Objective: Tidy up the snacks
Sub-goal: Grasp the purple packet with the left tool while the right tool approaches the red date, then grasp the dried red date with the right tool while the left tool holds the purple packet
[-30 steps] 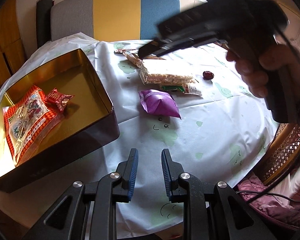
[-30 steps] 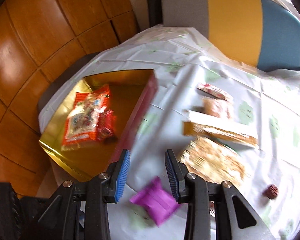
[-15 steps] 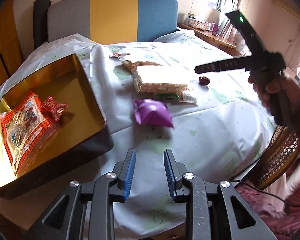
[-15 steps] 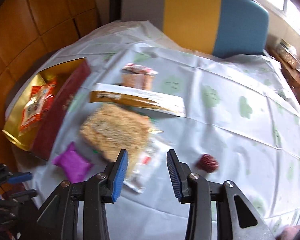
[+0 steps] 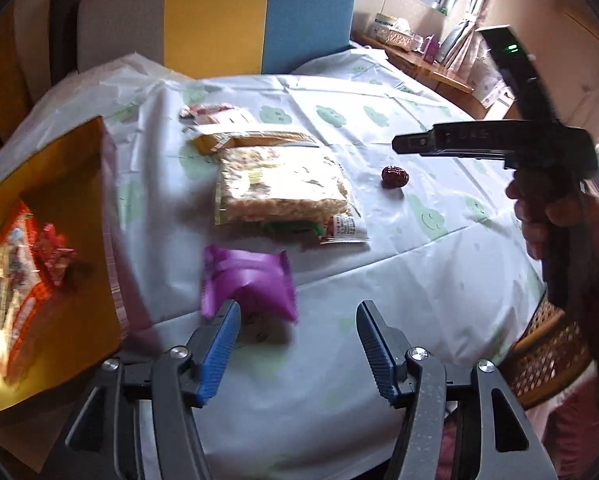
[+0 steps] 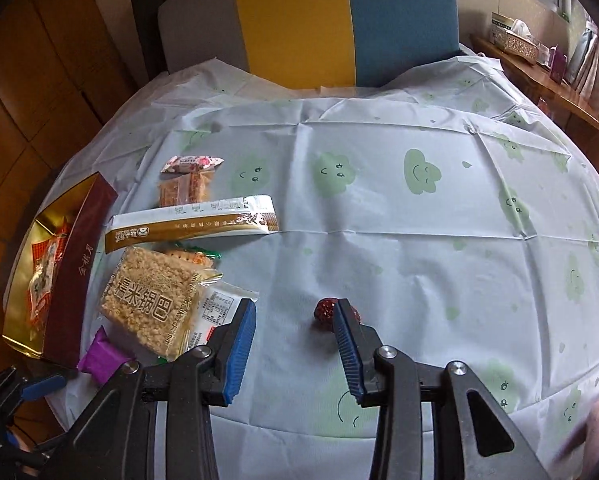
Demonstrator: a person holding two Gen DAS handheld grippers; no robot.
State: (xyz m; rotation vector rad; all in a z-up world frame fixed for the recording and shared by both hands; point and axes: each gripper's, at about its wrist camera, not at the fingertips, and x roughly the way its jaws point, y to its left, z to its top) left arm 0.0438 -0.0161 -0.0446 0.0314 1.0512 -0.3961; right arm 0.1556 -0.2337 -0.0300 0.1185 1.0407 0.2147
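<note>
The left gripper (image 5: 297, 344), jaws just widened and empty, hovers near the puffy purple foil snack packet (image 5: 249, 282), apparently to grab it for the gold-lined box (image 5: 59, 184) at left.

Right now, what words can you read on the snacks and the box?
"糯米锅巴" in big brown letters on the rice cracker pack.
Gold writing on the side of the dark red box: too small to read for sure.
Small print on the long gold and white packet: too small to read.
White label at the rice cracker pack's end: too small.
Purple packet: blurred, nothing readable.
</note>
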